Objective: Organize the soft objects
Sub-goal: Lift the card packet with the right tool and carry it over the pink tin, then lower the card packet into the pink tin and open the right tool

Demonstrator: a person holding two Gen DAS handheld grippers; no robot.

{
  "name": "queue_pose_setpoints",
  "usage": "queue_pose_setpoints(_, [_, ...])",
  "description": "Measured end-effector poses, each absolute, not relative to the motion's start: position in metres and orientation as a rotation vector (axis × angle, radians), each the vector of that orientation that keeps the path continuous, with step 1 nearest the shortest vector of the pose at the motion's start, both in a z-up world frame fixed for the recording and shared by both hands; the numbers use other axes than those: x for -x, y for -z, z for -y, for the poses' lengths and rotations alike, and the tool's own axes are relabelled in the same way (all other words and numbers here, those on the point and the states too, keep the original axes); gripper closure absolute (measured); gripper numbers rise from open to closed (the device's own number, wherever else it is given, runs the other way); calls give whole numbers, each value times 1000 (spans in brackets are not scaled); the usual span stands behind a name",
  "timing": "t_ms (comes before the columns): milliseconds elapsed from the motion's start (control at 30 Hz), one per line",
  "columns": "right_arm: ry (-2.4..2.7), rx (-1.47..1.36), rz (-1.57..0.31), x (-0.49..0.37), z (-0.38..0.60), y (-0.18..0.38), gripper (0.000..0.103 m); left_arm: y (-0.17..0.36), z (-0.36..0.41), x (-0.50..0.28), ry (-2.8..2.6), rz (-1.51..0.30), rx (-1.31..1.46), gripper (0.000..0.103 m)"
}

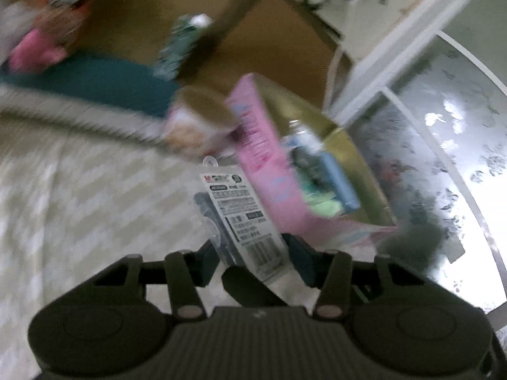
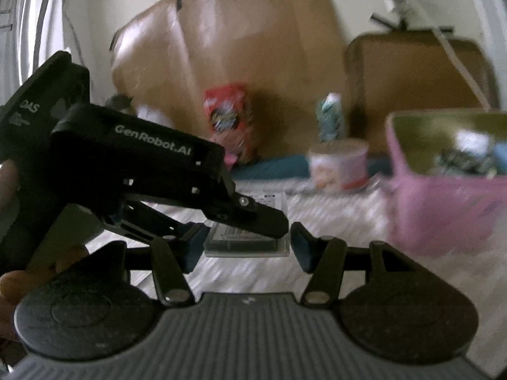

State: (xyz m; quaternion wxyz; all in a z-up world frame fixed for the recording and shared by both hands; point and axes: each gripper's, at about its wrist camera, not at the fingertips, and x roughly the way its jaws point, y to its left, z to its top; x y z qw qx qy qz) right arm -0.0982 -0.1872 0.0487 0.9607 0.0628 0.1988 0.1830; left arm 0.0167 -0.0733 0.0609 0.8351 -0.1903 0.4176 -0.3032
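A clear blister packet with a white barcode card (image 1: pixel 244 218) (image 2: pixel 247 240) hangs just above the pale patterned bedcover (image 1: pixel 95 190). My left gripper (image 1: pixel 255 261) is shut on it, teal pads against its two side edges. Seen from the right wrist, that left gripper's black body (image 2: pixel 133 158) reaches in from the left, held by a person's hand (image 2: pixel 41 262), with one fingertip (image 2: pixel 269 221) over the packet. My right gripper (image 2: pixel 247 248) also holds the packet's near end between its pads. A pink box (image 1: pixel 253 133) (image 2: pixel 443 202) holding blue and green items stands just beyond.
A round printed tub (image 1: pixel 196 123) (image 2: pixel 339 164) stands beside the pink box. Behind are a teal cloth (image 1: pixel 95 79), a red snack bag (image 2: pixel 226 117), a teal patterned pack (image 2: pixel 331 117) and leaning cardboard sheets (image 2: pixel 237 41). Glossy floor (image 1: pixel 443 158) lies past the bed's right edge.
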Motion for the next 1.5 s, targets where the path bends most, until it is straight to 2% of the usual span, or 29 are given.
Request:
queue_pose_setpoints(133, [-276, -102, -316, 92, 215, -66, 42, -82, 124, -38, 715, -841, 333, 56])
queue_pose_setpoints(300, [-138, -102, -268, 80, 263, -76, 42, -85, 191, -71, 807, -845, 288, 56])
queue_pose_setpoints(600, [2, -108, -327, 47, 327, -61, 43, -57, 257, -109, 833, -907, 261, 54])
queue_pose_setpoints(733, [45, -100, -358, 27, 337, -54, 42, -53, 266, -115, 815, -901, 244, 43])
queue_pose_setpoints(767, [70, -97, -366, 23, 338, -52, 42, -54, 266, -113, 810, -892, 236, 36])
queue_pose_setpoints(833, [107, -103, -381, 18, 341, -49, 41, -60, 260, -106, 814, -856, 225, 28])
queue_pose_setpoints(1000, [138, -149, -357, 29, 345, -51, 40, -79, 231, -83, 826, -754, 242, 28])
queue_pose_setpoints(1200, [151, -144, -296, 51, 329, -59, 41, -96, 167, -42, 788, -616, 237, 22])
queue_pose_setpoints(1400, [90, -121, -226, 68, 290, -71, 41, -81, 83, -3, 646, -568, 205, 21])
queue_pose_setpoints(1500, [19, -111, -227, 71, 262, -71, 40, -67, 44, 8, 535, -573, 190, 16])
